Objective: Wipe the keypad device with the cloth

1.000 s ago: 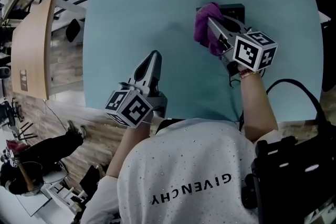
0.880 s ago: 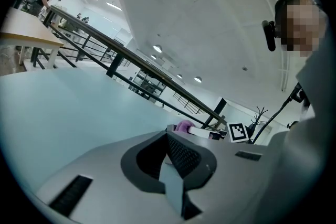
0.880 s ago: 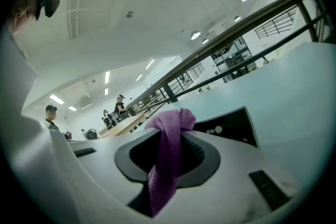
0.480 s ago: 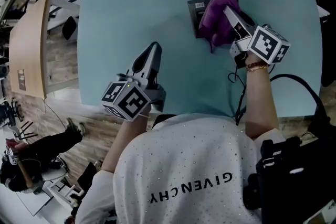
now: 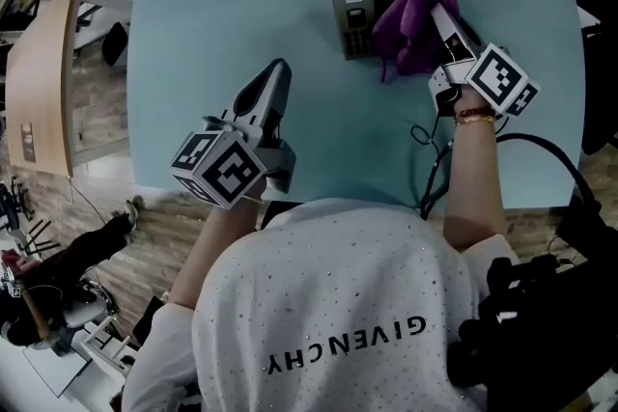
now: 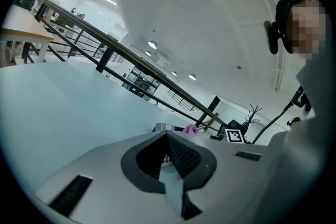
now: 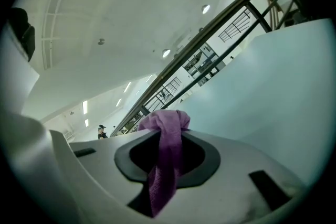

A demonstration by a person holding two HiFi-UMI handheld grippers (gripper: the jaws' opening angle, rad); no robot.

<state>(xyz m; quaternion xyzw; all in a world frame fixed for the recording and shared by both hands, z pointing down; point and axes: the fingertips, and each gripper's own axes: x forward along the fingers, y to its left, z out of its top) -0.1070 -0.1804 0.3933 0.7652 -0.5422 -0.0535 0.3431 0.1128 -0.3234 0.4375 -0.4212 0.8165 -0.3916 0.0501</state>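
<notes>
A dark keypad device (image 5: 353,18) lies on the pale blue table (image 5: 241,5) at the far middle; its left part with keys shows. A purple cloth (image 5: 413,26) covers its right part, and my right gripper (image 5: 442,14) is shut on that cloth. In the right gripper view the purple cloth (image 7: 164,159) hangs pinched between the jaws. My left gripper (image 5: 275,72) rests on the table to the left, shut with nothing in it. Far off in the left gripper view the keypad device (image 6: 164,127) and cloth (image 6: 190,128) show small.
A black cable (image 5: 432,171) runs from the table's near edge by my right arm. A wooden counter (image 5: 43,82) stands left of the table. A black bag (image 5: 550,323) sits at the lower right. Railings show in both gripper views.
My right gripper has dragged the cloth rightward across the device, uncovering its left part with the keys. The left gripper has barely moved.
</notes>
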